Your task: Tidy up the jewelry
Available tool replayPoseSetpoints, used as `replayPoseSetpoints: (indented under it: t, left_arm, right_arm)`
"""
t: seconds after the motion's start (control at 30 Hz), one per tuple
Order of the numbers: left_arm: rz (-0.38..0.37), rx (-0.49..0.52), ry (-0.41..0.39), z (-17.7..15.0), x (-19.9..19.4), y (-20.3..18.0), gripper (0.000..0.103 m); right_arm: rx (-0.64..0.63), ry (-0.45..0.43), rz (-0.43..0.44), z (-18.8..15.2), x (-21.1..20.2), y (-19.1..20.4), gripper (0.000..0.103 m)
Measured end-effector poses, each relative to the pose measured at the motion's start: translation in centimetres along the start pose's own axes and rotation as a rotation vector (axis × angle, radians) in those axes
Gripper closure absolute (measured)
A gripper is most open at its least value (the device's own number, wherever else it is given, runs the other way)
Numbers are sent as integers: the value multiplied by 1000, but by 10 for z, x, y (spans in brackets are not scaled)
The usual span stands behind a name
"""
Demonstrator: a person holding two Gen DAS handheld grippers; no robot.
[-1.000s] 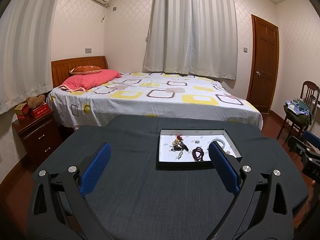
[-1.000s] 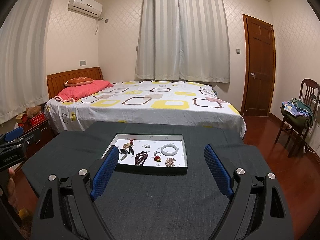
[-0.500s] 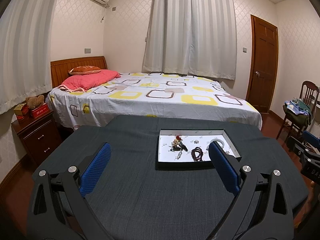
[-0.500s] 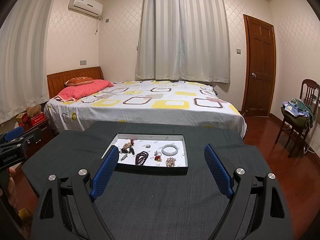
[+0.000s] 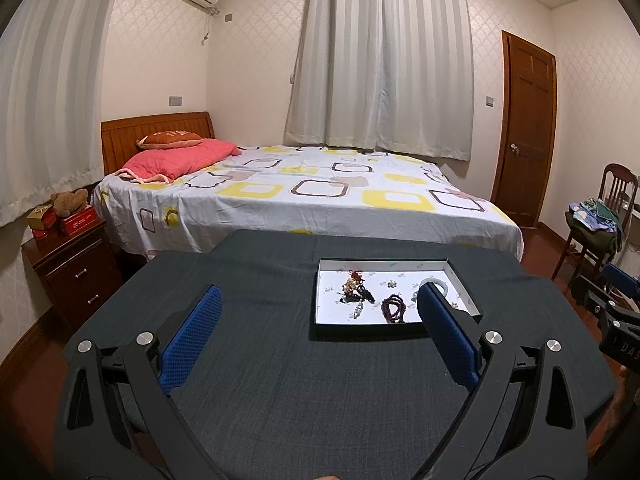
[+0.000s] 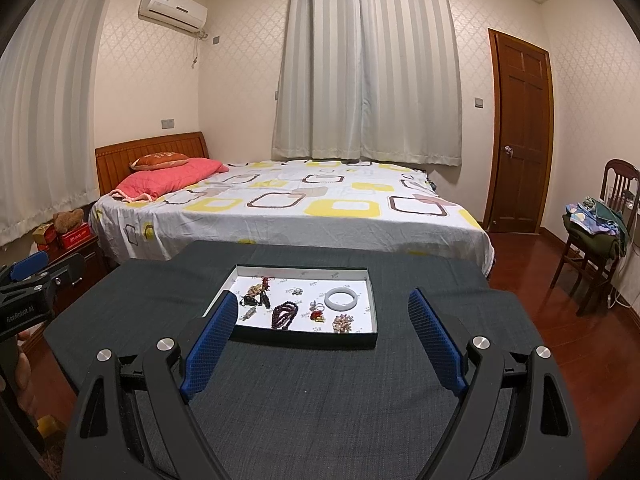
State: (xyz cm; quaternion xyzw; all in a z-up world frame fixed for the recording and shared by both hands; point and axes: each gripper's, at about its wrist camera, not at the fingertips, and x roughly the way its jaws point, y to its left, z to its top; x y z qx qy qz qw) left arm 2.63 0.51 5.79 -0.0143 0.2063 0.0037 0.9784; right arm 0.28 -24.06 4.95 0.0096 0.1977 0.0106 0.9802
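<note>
Shallow tray [image 6: 372,304], white inside with dark walls, sits on the dark cloth table [image 6: 320,392]. In it: white bangle [image 6: 340,299], dark red bead bracelet [image 6: 285,314], pale bead cluster [image 6: 343,323], small red charm [image 6: 317,314], tangled mixed pieces [image 6: 256,296] too small to sort out. Left gripper [image 5: 318,330]: jaws wide, empty, its right pad hiding the tray's near right part. Right gripper [image 6: 320,338]: jaws wide, empty. Left tool's side label reads "GenRobot AI".

Both wrist views face tray [image 5: 464,280], bed [image 6: 280,216].
</note>
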Motion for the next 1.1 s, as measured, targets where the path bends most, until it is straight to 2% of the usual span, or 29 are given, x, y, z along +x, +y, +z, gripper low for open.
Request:
replayPoseSetpoints:
  t: [0.47,0.87,1.1]
  left_arm:
    - [12,20,8,-3,6,-2,4]
    - [-37,11,18,-8,10,-1,4]
    - [-28,0,49,-14,23,3,4]
  right_arm:
    - [-7,5,3,-1,0,10,19]
    - [-8,6,5,-3,0,9,19]
    - [-2,15,-2,-7,5,7,19]
